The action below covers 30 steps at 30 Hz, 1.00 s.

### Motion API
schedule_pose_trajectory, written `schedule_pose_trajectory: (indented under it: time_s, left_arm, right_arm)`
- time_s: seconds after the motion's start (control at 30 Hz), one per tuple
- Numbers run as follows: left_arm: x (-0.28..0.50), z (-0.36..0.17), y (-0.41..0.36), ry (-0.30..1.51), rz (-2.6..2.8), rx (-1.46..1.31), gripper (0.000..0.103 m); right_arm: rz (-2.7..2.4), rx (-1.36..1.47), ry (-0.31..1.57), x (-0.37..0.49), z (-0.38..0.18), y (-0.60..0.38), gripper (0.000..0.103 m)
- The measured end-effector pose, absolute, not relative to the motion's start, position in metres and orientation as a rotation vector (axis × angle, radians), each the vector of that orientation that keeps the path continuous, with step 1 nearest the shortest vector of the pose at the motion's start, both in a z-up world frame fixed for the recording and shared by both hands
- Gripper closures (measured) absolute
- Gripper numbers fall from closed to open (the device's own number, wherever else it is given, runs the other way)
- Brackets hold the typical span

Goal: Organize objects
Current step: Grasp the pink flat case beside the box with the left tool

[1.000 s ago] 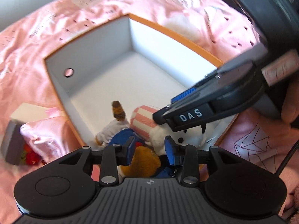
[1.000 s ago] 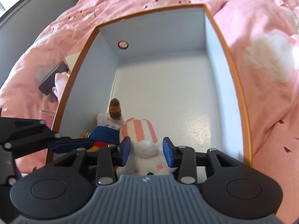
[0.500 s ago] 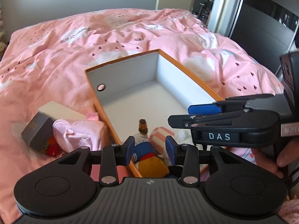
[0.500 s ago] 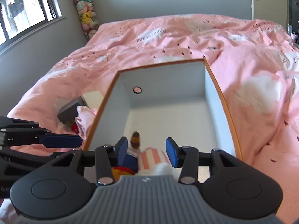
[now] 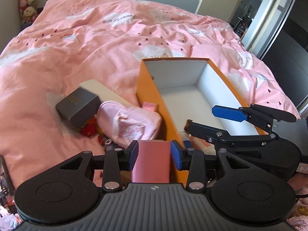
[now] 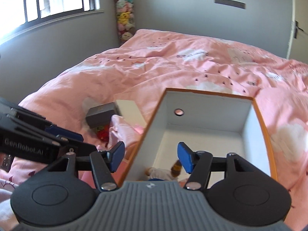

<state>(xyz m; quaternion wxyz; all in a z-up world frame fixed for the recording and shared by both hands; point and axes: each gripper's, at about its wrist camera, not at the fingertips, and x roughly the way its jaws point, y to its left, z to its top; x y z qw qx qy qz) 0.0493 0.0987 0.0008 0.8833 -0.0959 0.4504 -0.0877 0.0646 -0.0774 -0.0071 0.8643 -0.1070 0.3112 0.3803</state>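
My left gripper [image 5: 154, 156] hangs over the bed just outside the orange box [image 5: 152, 104], its fingers partly spread. A pink card or small box [image 5: 151, 161] shows between them, but I cannot tell whether the pads press on it or it simply lies below. My right gripper [image 6: 151, 158] hovers over the box's near left wall, its fingers opening with nothing between them.

The things left to tidy lie on the bed beside the box: a grey box [image 5: 78, 105], a white box [image 5: 107, 92] behind it, a pale pink pouch [image 5: 130, 121] and some red bits [image 5: 88, 130]. The dolls [image 6: 163, 172] already lie in the box's near corner.

My worry is the crowding. The two grippers sit close together, and I judge that a careless reach could knock them together or catch the thin cardboard wall and shove the box across the soft duvet [image 5: 77, 44]. The pouch looks floppy and could sag out of a shallow pinch.

My own gripper bodies cover most of the dolls, the red bits are half buried under the grey box, and the left view is blurred around that pile.
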Motion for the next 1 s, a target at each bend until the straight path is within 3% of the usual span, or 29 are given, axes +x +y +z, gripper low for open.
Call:
schedule_pose_trajectory:
  time_s: [0.2,0.47,0.8,1.0]
  left_arm:
    - [0.046,-0.012,0.123,1.000,-0.150,-0.256,0.057]
    - [0.048,-0.033,0.109,1.036,-0.238,-0.239,0.057]
    - [0.059,-0.060,0.092,1.061,-0.260,-0.210,0.057]
    - [0.053,-0.060,0.084,1.040,-0.248,-0.168,0.065]
  right_arm:
    - [0.887,-0.361,0.632,0.056,-0.011,-0.043,0.042]
    - [0.887,-0.521,0.630,0.058,-0.024,-0.022,0.067]
    - [0.847,-0.531,0.618,0.059,-0.027,-0.028,0.068]
    - [0.834,-0.537,0.635,0.058,-0.034,-0.028,0.069]
